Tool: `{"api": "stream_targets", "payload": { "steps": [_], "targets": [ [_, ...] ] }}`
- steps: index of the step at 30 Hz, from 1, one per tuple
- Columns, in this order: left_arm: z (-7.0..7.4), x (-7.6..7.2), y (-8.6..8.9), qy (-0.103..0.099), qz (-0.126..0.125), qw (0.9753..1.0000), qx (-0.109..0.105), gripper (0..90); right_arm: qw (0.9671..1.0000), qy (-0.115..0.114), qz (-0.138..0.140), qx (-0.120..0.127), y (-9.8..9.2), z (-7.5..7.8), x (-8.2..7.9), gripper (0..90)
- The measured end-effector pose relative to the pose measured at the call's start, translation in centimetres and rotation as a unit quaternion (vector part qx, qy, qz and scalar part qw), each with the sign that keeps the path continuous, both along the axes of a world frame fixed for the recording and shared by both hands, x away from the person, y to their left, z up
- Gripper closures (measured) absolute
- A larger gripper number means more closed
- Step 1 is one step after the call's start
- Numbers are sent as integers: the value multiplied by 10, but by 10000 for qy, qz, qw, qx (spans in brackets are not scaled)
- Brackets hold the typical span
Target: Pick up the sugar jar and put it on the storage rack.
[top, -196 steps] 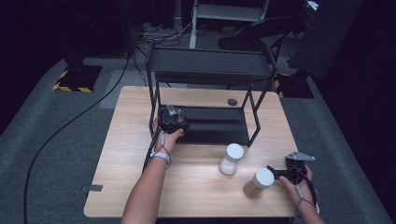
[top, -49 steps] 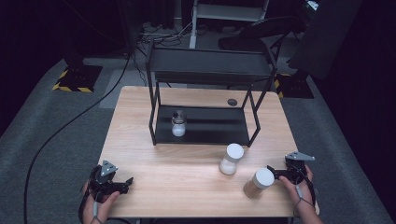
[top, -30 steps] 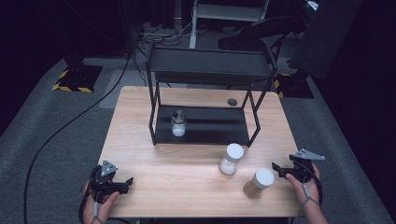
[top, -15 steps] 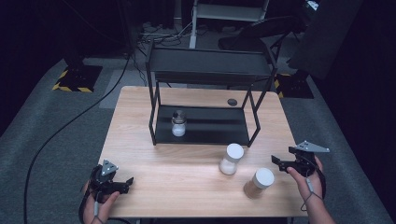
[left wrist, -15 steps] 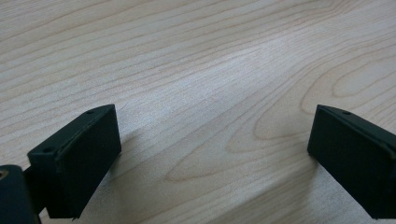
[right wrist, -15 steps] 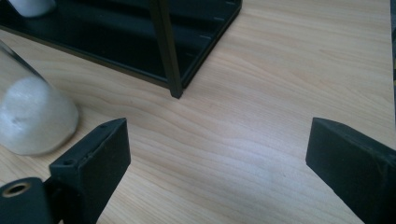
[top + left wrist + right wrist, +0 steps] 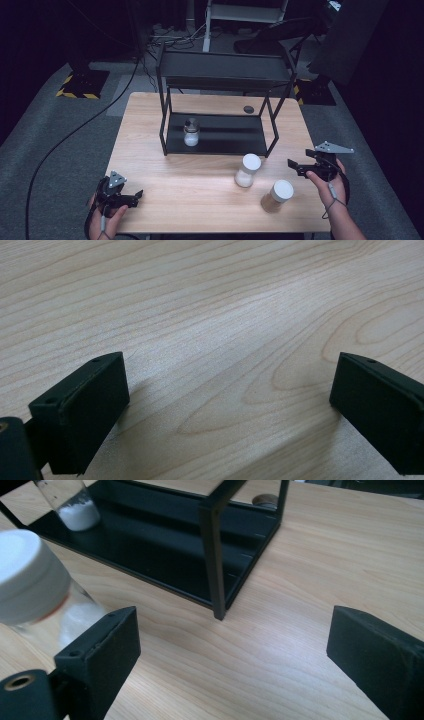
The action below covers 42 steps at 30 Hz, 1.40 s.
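Evidently a jar-shelving job, with the right gripper (image 7: 296, 165) lining up on the two jars left out on the table.

Right gripper hovers spread wide and empty, right of the white-lidded jar (image 7: 247, 170) and far of the brown-filled jar (image 7: 276, 195); both stand upright, long axes vertical, lids up, near the rack (image 7: 222, 80). Left gripper (image 7: 131, 196), jaws parted and empty, rests at the table's (image 7: 150, 110) near-left corner, clear of the work. A third jar (image 7: 191, 132) already stands on the rack's lower shelf.
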<state>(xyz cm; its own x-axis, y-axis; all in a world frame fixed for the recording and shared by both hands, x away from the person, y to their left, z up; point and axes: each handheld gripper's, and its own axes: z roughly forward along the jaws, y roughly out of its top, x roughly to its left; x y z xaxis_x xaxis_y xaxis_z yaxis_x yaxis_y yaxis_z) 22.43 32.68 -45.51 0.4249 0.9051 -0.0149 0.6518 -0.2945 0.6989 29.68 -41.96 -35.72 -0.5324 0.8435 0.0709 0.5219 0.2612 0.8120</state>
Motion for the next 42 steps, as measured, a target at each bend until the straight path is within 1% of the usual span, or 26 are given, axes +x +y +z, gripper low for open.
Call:
{"api": "stream_targets", "payload": {
  "steps": [6, 12, 24, 33, 42],
  "targets": [
    [0, 0, 0, 0, 0, 10000, 0, 19, 9999, 27, 160, 34, 9, 13, 7, 72],
    [0, 0, 0, 0, 0, 10000, 2, 19, 9995, 102, 269, 117, 19, 22, 14, 73],
    [0, 0, 0, 0, 1, 10000, 2, 19, 9981, 148, 594, 89, 48, 38, 24, 81],
    [0, 0, 0, -1, 2, 10000, 0, 19, 9970, 127, 763, 65, 68, 43, 27, 81],
    [0, 0, 0, 0, 3, 10000, 0, 19, 9958, 128, 898, 77, 83, 42, 27, 81]
  ]
}}
